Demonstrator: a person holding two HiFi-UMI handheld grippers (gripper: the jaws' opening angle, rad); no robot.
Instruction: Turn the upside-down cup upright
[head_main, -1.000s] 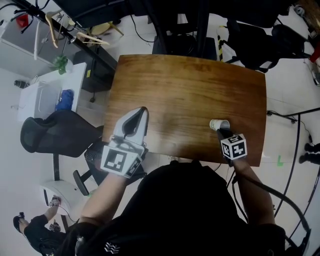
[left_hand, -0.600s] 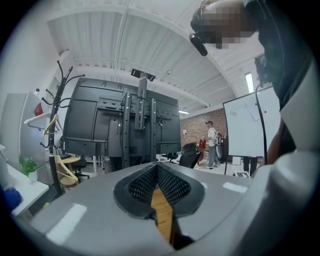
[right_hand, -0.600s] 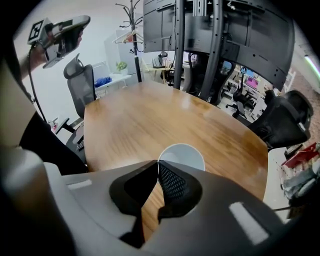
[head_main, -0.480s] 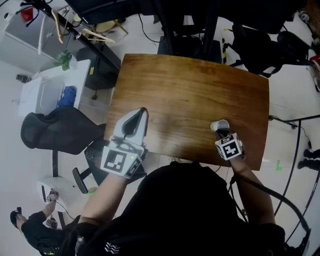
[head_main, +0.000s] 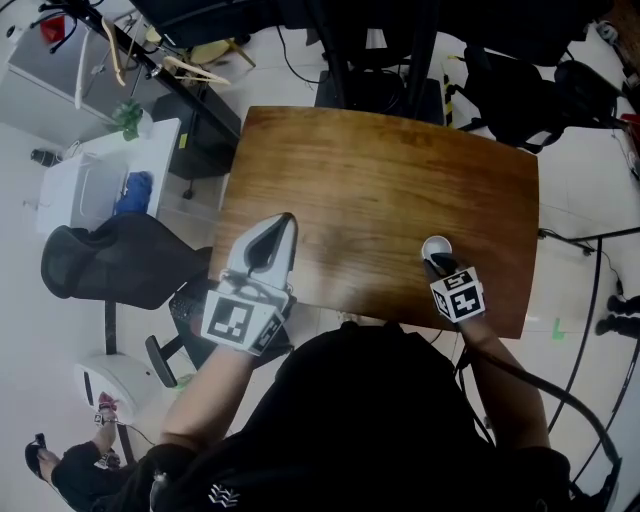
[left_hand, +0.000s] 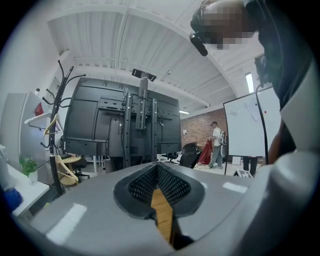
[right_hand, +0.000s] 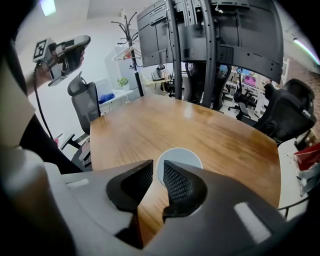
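A small white paper cup stands mouth up on the wooden table, near the front right edge. My right gripper points steeply down just behind it. In the right gripper view the cup's open rim shows past the fingertips. The jaws of the right gripper have just been opening; a gap stands between them and the pads do not press the cup. My left gripper is held level over the table's front left edge, shut on nothing, and in its own view the left gripper shows only the room beyond.
A black office chair and a white cabinet stand left of the table. Dark racks and chairs line the far side. A coat stand rises at the back left.
The cup lay tipped on its side in the right gripper a second ago; it now stands upright on the table. The right gripper has rolled and its jaws have parted. The left gripper stayed put.
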